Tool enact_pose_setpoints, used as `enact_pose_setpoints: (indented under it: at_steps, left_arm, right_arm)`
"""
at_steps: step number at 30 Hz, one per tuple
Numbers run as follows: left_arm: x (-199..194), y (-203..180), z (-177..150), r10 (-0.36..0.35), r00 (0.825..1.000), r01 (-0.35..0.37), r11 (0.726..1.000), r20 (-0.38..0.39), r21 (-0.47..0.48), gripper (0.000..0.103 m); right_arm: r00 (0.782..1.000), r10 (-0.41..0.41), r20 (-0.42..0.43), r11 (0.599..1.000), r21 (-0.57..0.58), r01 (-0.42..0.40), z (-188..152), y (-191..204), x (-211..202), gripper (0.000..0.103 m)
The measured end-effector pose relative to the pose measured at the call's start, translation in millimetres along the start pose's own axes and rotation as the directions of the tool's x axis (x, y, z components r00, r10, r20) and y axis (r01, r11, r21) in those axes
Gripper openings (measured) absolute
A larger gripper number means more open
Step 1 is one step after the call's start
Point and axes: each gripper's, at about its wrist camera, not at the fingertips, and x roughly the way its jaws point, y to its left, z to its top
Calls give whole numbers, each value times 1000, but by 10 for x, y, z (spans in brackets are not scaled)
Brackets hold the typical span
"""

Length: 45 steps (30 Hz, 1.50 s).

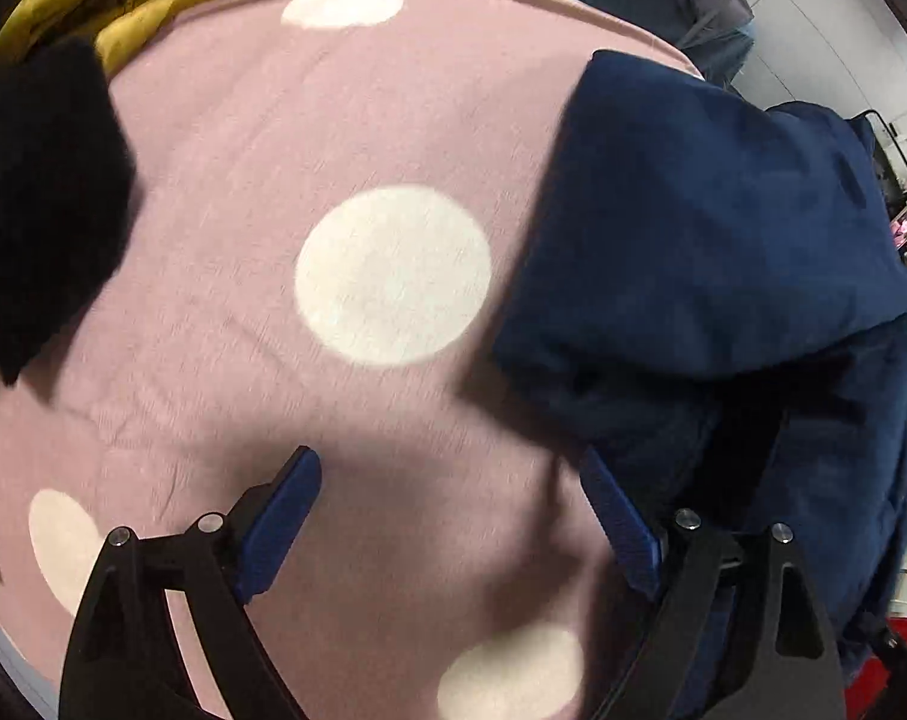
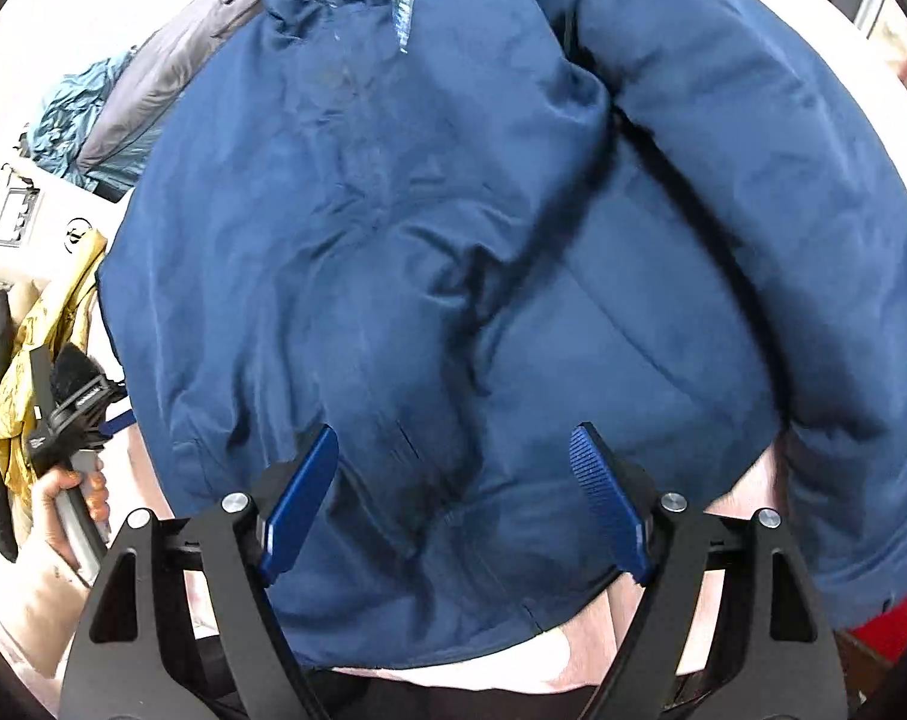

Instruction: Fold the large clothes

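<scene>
We see a puffy navy jacket [image 2: 453,276] on a pink fleece blanket [image 1: 225,192] with white dots; both grippers' [image 1: 450,486] [image 2: 453,468] fingers spread, empty.

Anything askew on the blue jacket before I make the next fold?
The blue jacket lies rumpled rather than flat: deep creases cross its middle, and one sleeve is folded across it, bulging. Nothing looks torn or spilled.

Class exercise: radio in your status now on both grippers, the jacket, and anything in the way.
Left gripper jaws open over pink dotted cover. Right gripper jaws open above navy jacket, nothing held. No obstruction seen.
</scene>
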Motion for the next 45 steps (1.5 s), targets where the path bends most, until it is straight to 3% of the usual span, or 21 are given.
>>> enact_pose_setpoints:
  at_steps: [4,5,6,7,11,14,15,17,19,20,21,22,25,26,27,29,30,31,34,40,45]
  left_arm:
    - [121,-373,188,22,999,-24,999,40,45,76]
    - [139,-450,215,40,998,-42,997,41,57,66]
    - [143,-526,232,48,998,-51,996,41,74,45]
    - [132,-610,242,22,999,-25,995,32,97,34]
    - [-161,-730,274,38,996,-50,986,84,157,22]
    - [-728,-743,365,49,976,-96,972,213,216,17]
    - [-947,-767,391,60,961,-128,961,269,245,11]
    - [-1518,-829,475,84,909,-215,933,408,287,0]
    - [-2171,-862,549,116,802,-333,901,586,277,0]
    - [-2412,-881,594,120,761,-369,888,637,273,0]
    - [-2605,-902,646,135,727,-405,876,673,261,0]
    - [-2777,-905,733,146,712,-418,875,687,246,0]
    - [-2931,-835,804,113,740,-346,909,663,231,5]
    - [-2888,-778,803,108,759,-331,913,642,237,23]
    - [-2808,-748,793,110,776,-323,915,622,242,52]
    - [-2539,-714,674,101,813,-291,923,573,250,71]
    - [-2437,-677,606,87,832,-266,929,548,257,71]
    - [-2222,-622,507,73,872,-222,940,483,259,72]
    - [-1656,-389,380,75,936,-152,967,345,203,72]
    - [-838,-39,239,97,975,-109,993,200,54,71]
    - [-342,17,163,81,989,-83,996,125,14,71]
  right_arm:
    - [1000,-28,-5,999,-25,28,-13,26,-19,79]
    - [999,-32,-1,999,-37,32,-10,48,-33,79]
    - [999,-34,3,998,-49,34,1,75,-41,79]
    - [999,-34,11,998,-56,34,5,98,-59,79]
    - [999,-25,42,999,-47,27,7,150,-120,79]
    - [999,-14,45,1000,-24,15,-2,121,-118,79]
    - [999,-11,47,1000,-17,12,-21,97,-125,79]
    - [999,-9,52,1000,-5,9,-13,69,-136,79]
    - [998,-4,57,1000,3,4,0,56,-127,79]
    - [998,0,61,1000,5,0,5,52,-127,79]
    - [998,2,67,1000,5,-2,16,46,-133,79]
    - [997,4,72,1000,4,-5,28,31,-140,79]
    - [998,22,57,1000,5,-22,95,31,-87,79]
    - [998,29,52,1000,11,-29,114,24,-70,79]
    - [998,37,52,999,20,-38,143,14,-62,79]
    - [997,47,54,998,46,-50,151,-35,-63,79]
    - [997,49,52,997,65,-52,142,-80,-63,79]
    - [998,49,50,996,77,-52,118,-91,-56,79]
    - [998,45,41,992,113,-49,46,-191,-63,79]
    - [1000,6,2,993,121,-6,-48,-315,-12,79]
    - [1000,-4,-16,996,93,5,-56,-234,12,79]
